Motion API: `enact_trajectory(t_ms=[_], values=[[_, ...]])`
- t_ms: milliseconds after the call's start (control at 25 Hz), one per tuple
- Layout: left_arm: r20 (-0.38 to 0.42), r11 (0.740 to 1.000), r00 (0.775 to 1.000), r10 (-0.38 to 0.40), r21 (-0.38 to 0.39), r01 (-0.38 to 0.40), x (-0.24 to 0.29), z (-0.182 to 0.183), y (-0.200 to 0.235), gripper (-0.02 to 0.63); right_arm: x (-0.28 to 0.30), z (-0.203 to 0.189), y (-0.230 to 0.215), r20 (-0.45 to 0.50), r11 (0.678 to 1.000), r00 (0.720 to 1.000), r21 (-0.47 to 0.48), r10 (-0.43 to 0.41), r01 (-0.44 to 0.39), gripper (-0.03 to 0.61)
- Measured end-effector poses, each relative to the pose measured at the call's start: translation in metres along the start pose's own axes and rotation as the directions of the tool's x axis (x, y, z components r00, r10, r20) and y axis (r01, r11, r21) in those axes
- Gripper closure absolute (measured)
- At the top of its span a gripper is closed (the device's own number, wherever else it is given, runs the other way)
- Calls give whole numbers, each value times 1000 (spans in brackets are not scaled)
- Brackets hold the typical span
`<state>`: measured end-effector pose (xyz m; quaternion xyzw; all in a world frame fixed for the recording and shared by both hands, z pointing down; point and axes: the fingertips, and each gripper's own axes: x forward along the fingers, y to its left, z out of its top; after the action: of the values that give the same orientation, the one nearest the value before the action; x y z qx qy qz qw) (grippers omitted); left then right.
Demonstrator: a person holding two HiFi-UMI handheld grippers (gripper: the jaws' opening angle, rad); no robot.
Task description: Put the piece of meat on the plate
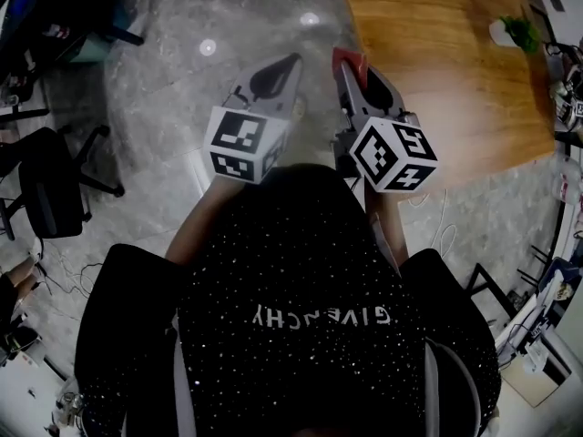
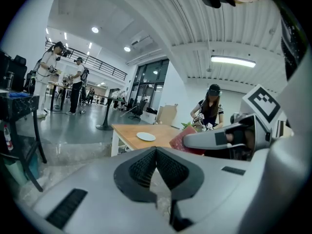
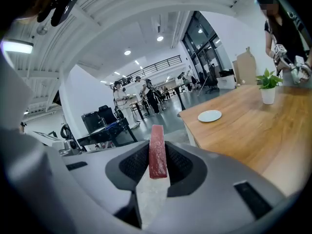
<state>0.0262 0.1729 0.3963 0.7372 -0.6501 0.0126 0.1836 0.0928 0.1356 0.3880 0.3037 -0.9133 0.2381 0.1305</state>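
Note:
A flat red piece of meat point(image 3: 157, 152) stands on edge between the pads of my right gripper point(image 3: 157, 156), which is shut on it. In the head view the meat point(image 1: 347, 59) pokes out of that gripper point(image 1: 352, 73) just at the near edge of the wooden table point(image 1: 437, 71). A small white plate point(image 3: 209, 115) lies further along the tabletop, and the same plate point(image 2: 146, 137) shows in the left gripper view. My left gripper point(image 2: 156, 152) is shut with nothing in it. It hovers over the floor beside the right one point(image 1: 293, 62).
A potted plant point(image 3: 267, 87) stands on the table beyond the plate, and a person point(image 2: 210, 112) works at the far side. A black office chair point(image 1: 50, 185) is at the left on the grey floor. Cables point(image 1: 443, 230) lie by the table's corner.

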Motion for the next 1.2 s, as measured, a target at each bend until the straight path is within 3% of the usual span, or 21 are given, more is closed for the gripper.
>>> enact_trajectory(t_ms=[280, 600, 1200], values=[[51, 997, 998, -33, 64, 29, 82, 46, 37, 606, 67, 50, -42, 49, 1000, 999, -1, -19, 20, 482], [110, 981, 985, -131, 159, 113, 165, 92, 57, 606, 119, 89, -82, 117, 996, 989, -5, -88, 89, 480], [122, 973, 977, -176, 170, 155, 207, 105, 64, 606, 142, 115, -104, 141, 994, 984, -5, -106, 108, 480]])
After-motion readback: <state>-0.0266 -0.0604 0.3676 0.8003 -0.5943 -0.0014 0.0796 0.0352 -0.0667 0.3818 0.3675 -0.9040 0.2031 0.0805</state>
